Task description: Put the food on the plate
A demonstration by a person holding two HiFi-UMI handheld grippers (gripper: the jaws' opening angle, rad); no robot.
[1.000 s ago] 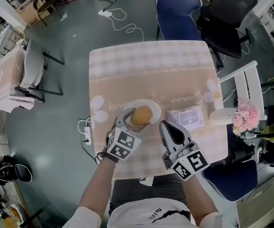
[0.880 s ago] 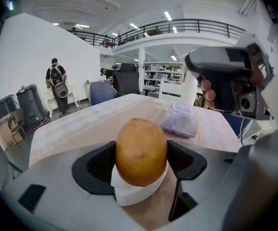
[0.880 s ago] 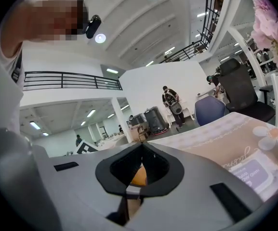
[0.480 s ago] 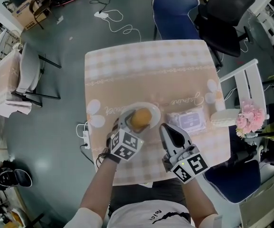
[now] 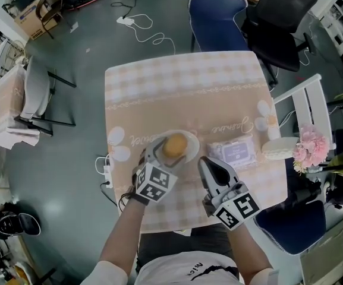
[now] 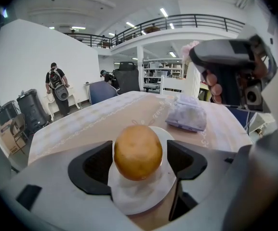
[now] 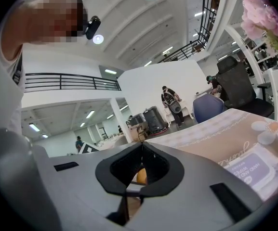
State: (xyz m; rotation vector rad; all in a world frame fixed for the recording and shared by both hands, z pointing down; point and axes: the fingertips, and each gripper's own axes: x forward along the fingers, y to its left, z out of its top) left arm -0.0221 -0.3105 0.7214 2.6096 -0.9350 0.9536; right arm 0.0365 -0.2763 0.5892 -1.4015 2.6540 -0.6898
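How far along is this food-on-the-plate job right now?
Nearly done, it seems. Done: the bun is over the white plate. In hand: the left gripper has its fingers closed on the bun's sides; whether the bun already touches the plate is unclear. Left: set it down, open the fingers and pull away. The right gripper is shut and empty, beside the plate.

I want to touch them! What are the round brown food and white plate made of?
The round golden-brown food: probably baked bread, perhaps plastic; smooth, matte, faintly speckled skin. The round white plate: likely ceramic or plastic; smooth, plain, even surface.
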